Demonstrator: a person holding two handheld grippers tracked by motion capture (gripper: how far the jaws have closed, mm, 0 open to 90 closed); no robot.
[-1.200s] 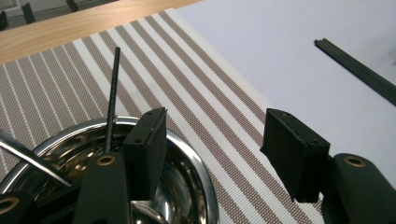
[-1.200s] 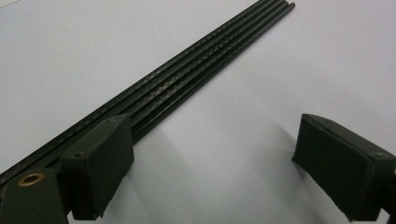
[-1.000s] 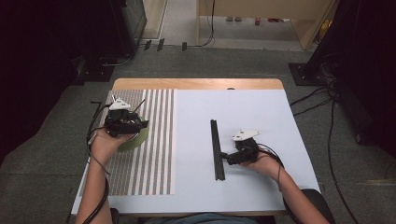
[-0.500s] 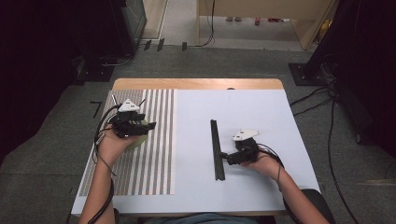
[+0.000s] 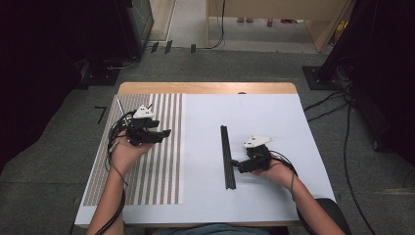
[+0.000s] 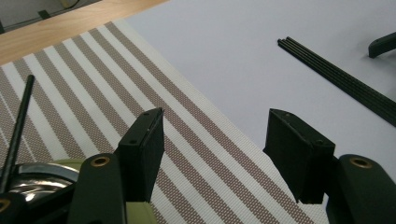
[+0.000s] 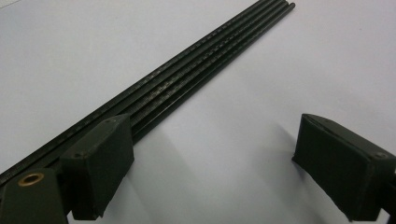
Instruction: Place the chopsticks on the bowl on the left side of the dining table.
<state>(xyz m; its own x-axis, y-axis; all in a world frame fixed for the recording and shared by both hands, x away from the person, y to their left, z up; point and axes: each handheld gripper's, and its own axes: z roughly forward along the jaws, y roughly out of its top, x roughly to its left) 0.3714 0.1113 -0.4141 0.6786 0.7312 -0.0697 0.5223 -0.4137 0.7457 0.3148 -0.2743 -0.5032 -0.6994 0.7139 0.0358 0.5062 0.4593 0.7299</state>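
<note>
While both grippers stand spread and empty, the work looks barely begun.
Black rods [image 5: 227, 156] lie mid-counter beside the right gripper [image 5: 236, 165]; the left gripper [image 5: 165, 133] hovers over the striped mat [image 5: 156, 181] by the left edge.

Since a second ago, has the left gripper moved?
Yes. The left gripper has shifted toward the placemat's right edge and the black rods; its jaws are open.

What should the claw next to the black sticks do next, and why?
Probably slide the right claw sideways until the bundle of black rods sits between its jaws, then close. The jaws stand open with nothing between them, and the rods lie flat on the white table, just outside one jaw.
</note>
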